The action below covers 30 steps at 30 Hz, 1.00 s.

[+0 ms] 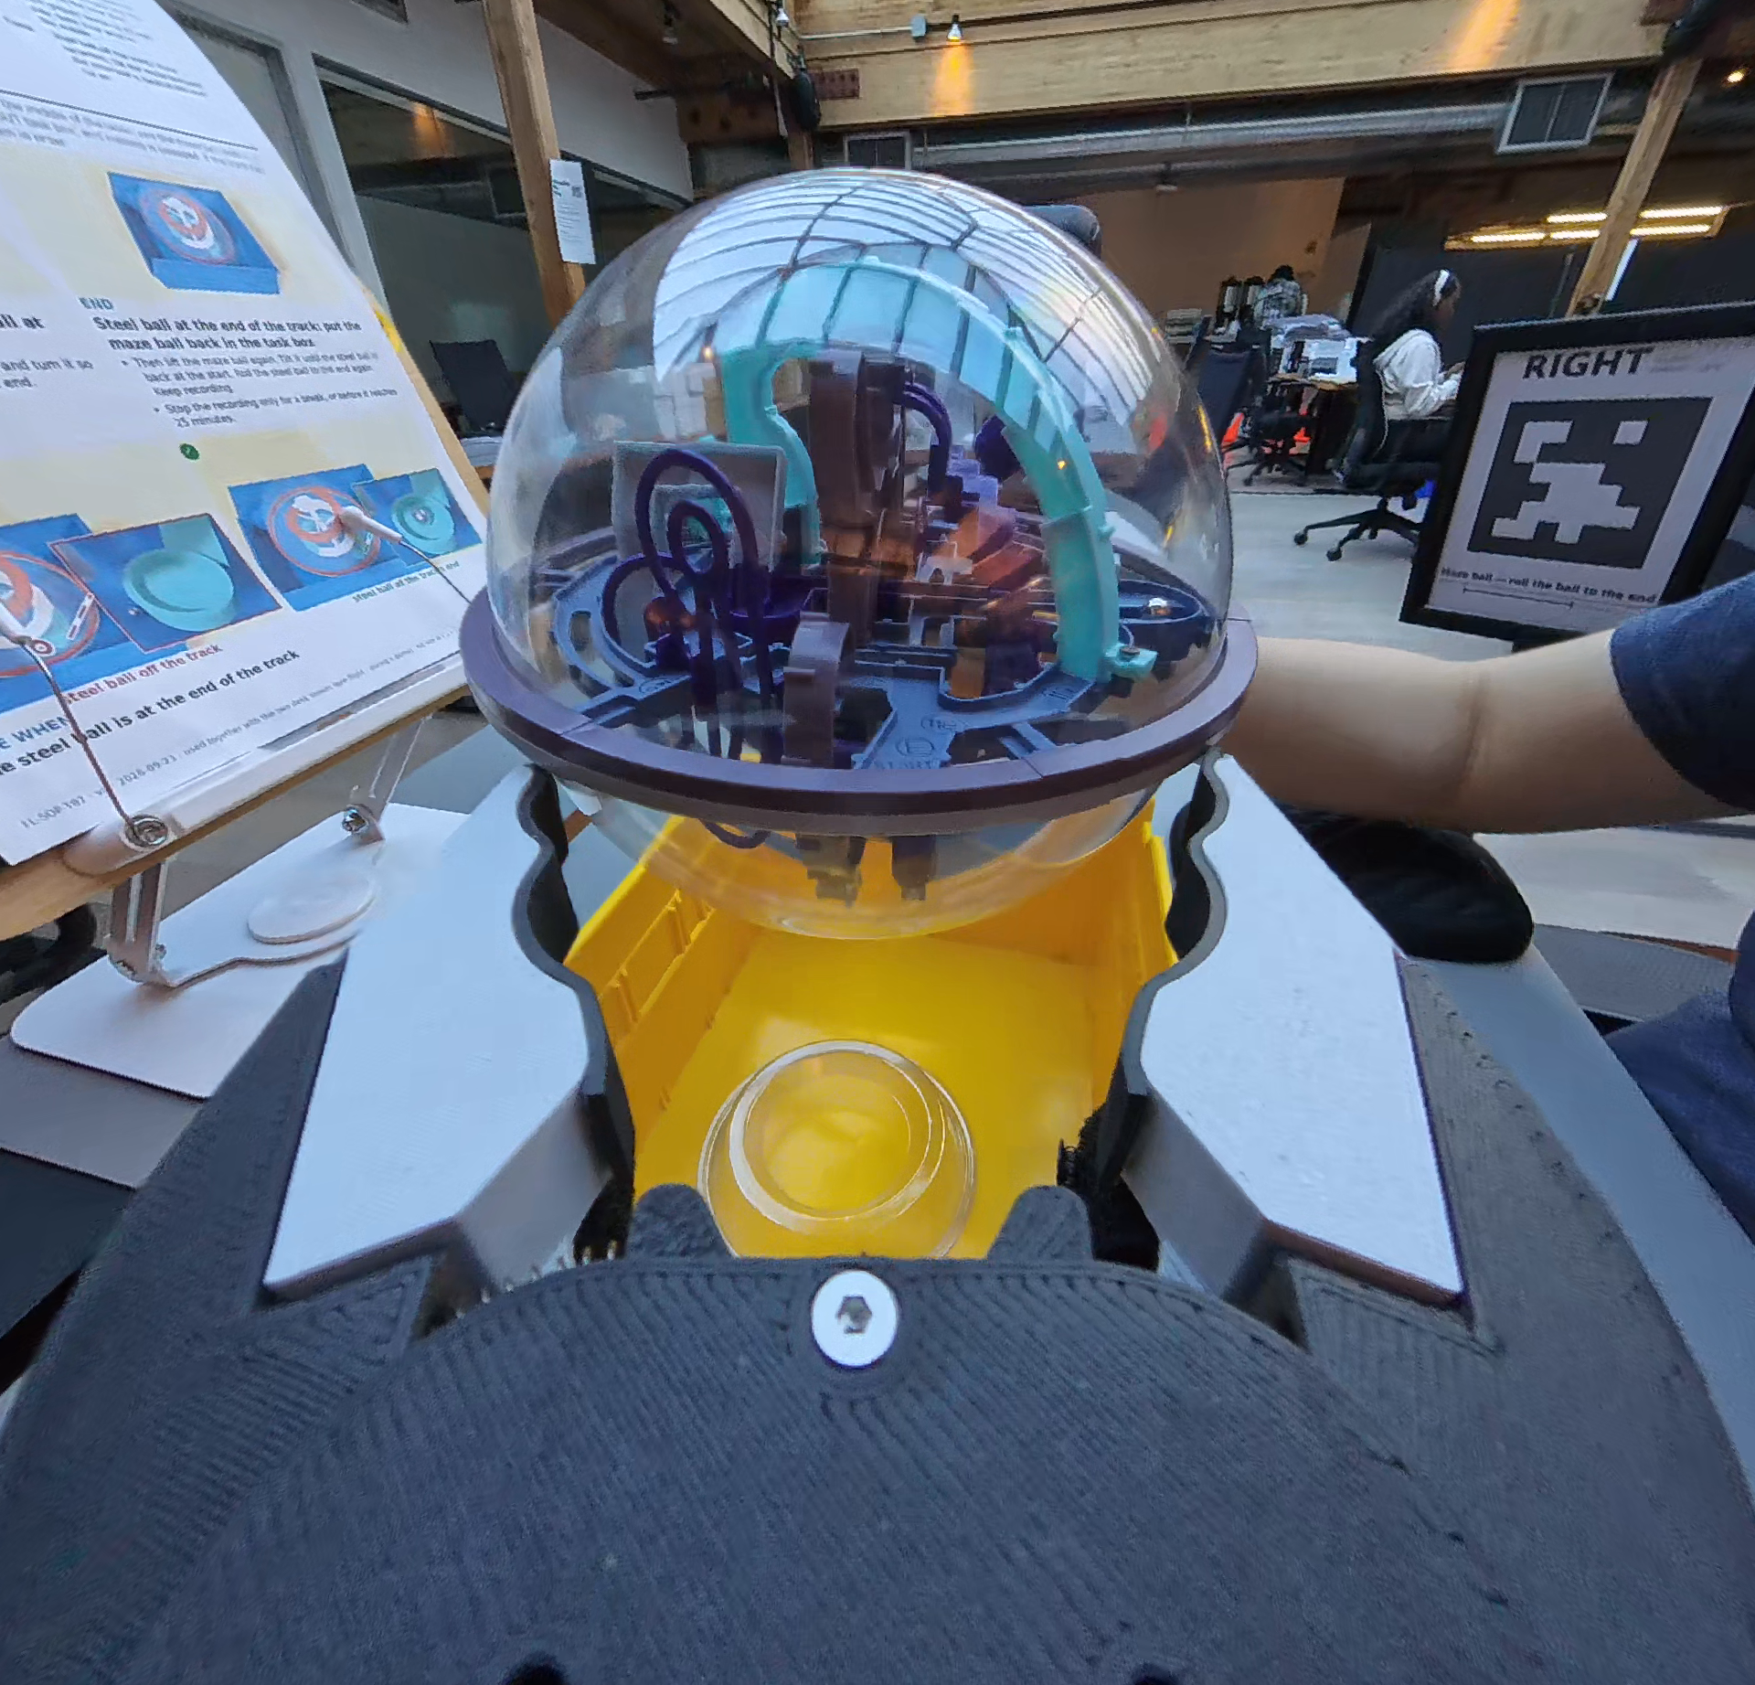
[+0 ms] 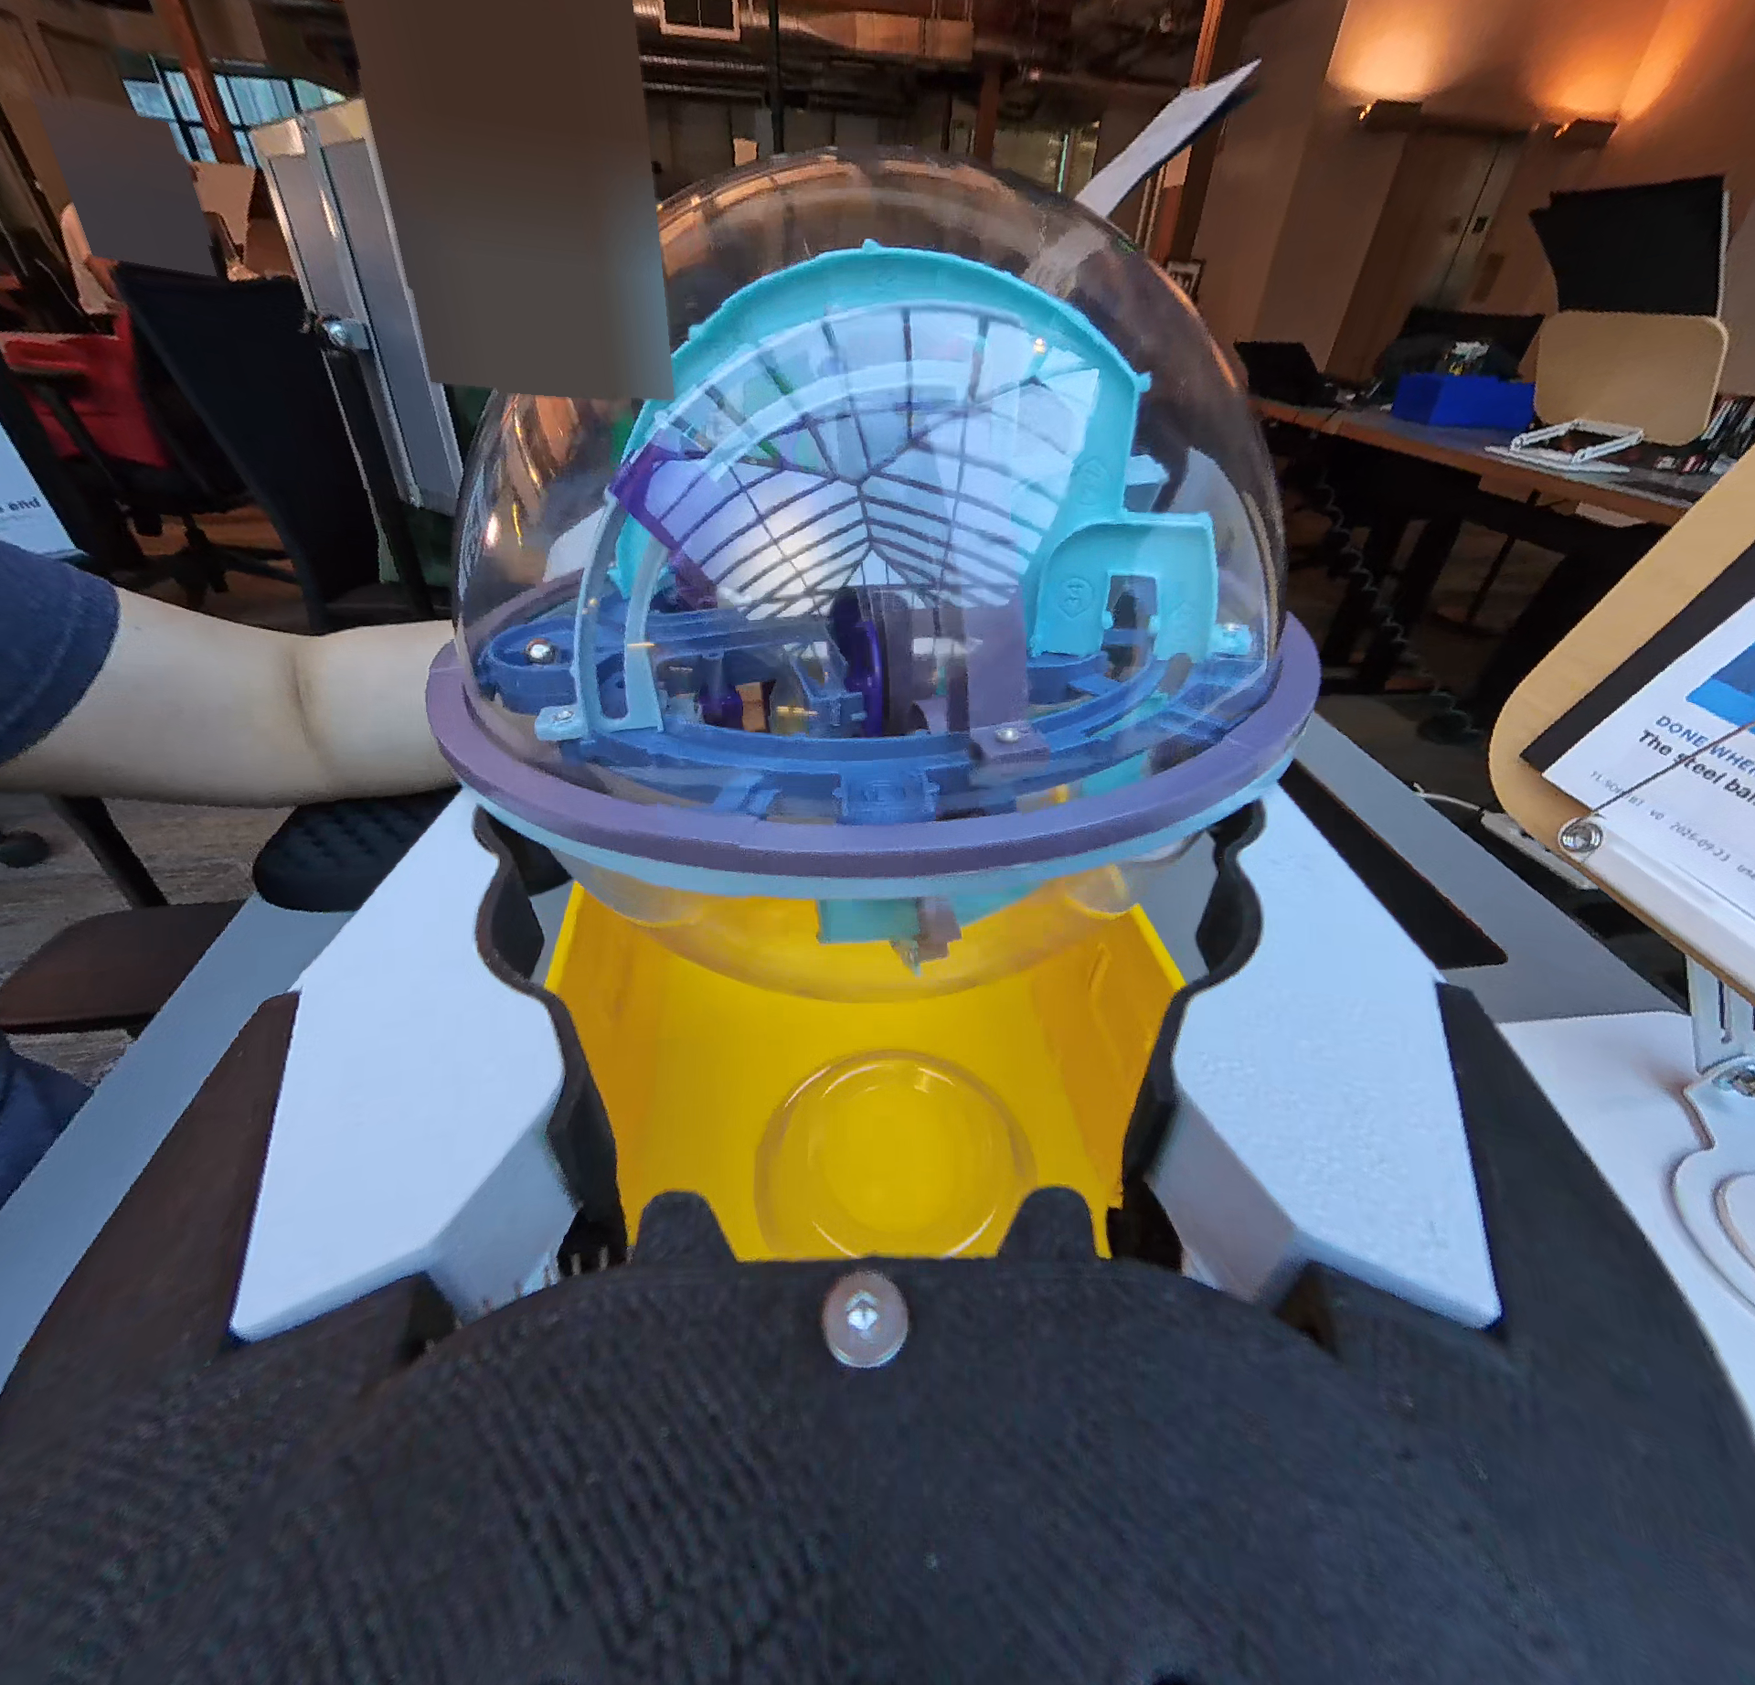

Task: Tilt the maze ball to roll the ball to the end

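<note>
The maze ball point(image 1: 855, 500) is a clear sphere with a purple rim and teal, blue and brown tracks inside. It is held upright above a yellow bin point(image 1: 997, 1022). My left gripper point(image 1: 869, 813) is shut on it, fingers pressing the lower half just under the rim. My right gripper point(image 2: 869, 841) is shut on the maze ball point(image 2: 855, 500) from the opposite side in the same way. The small steel ball point(image 1: 1157, 606) sits on the blue track near the rim, at the foot of the teal arch. It also shows in the right wrist view point(image 2: 539, 651).
A clear round stand point(image 1: 840, 1145) lies in the yellow bin point(image 2: 665, 1069) under the ball. An instruction sheet on a wooden easel point(image 1: 190, 405) stands to one side, also visible in the right wrist view point(image 2: 1662, 689). A framed marker sign point(image 1: 1595, 481) and a person's forearm point(image 1: 1424, 718) are close by.
</note>
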### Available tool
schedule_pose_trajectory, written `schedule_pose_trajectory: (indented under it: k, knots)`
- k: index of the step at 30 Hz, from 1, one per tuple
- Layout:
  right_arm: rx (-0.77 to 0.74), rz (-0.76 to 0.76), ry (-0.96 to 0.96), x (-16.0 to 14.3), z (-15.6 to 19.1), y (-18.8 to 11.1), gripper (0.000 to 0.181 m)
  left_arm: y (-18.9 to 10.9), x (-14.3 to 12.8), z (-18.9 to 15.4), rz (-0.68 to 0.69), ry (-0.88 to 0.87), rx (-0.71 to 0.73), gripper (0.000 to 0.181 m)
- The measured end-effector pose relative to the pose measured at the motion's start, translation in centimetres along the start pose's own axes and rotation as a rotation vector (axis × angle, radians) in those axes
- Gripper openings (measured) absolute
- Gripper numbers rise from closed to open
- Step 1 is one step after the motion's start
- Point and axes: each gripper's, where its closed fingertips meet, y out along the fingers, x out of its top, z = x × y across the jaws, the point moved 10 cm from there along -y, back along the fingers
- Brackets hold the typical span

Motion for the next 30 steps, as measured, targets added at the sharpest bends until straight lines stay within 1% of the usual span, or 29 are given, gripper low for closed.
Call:
schedule_pose_trajectory:
  k: [4, 10, 15, 19, 23, 27, 30]
  knots:
    - [0.011, -0.077, 0.002, 0.8, 0.4, 0.4, 0.149, 0.5, 0.7, -0.7, -0.033, -0.005, 0.003, 0.136]
    - [-0.017, -0.128, -0.014, 1.6, 0.8, 0.8, 0.153, 0.6, 1.5, -1.0, -0.082, 0.003, 0.024, 0.136]
    - [-0.025, -0.2, -0.026, 2.1, 1.5, 0.9, 0.153, 0.4, 2.3, -1.5, -0.133, 0.019, 0.024, 0.136]
    - [-0.068, -0.23, -0.071, 2.4, 2.2, 1.1, 0.153, 0.1, 2.9, -1.9, -0.165, 0.037, 0.034, 0.136]
    - [-0.088, -0.28, -0.075, 2.6, 2.7, 1.1, 0.153, 0.0, 3.2, -2.2, -0.176, 0.028, 0.031, 0.135]
    - [-0.1, -0.296, -0.075, 2.6, 3.0, 1.1, 0.153, 0.0, 3.4, -2.4, -0.177, 0.031, 0.036, 0.135]
    - [-0.135, -0.311, -0.105, 2.6, 3.2, 1.0, 0.154, -0.1, 3.5, -2.5, -0.171, 0.044, 0.047, 0.131]
